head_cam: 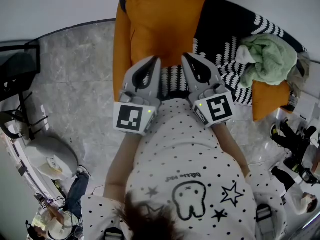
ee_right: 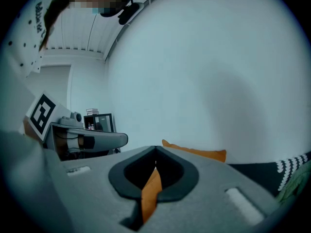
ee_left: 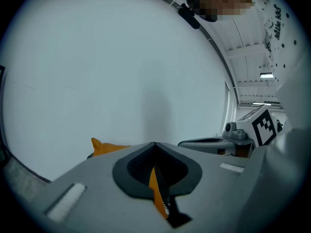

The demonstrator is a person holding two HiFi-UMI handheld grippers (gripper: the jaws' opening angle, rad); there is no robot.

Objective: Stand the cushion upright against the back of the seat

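A big orange cushion (head_cam: 162, 19) rests on the dark seat (head_cam: 220, 19) by the white wall, its top edge toward the wall. Both grippers hold its near edge side by side. My left gripper (head_cam: 151, 63) is shut on a fold of the orange fabric (ee_left: 156, 191). My right gripper (head_cam: 189, 60) is likewise shut on a pinch of the fabric (ee_right: 151, 188). A corner of the cushion (ee_left: 104, 147) shows past the left jaws, and its top edge (ee_right: 197, 152) shows past the right jaws. The cushion's lower edge is hidden behind the grippers.
A black-and-white patterned throw (head_cam: 235, 76) covers the seat. On it lies a bundled green cloth (head_cam: 269, 59), with a second orange cushion (head_cam: 267, 100) beside it. Grey marble floor (head_cam: 75, 89) lies to the left, with a black stand (head_cam: 20, 69) and a white round object (head_cam: 50, 156).
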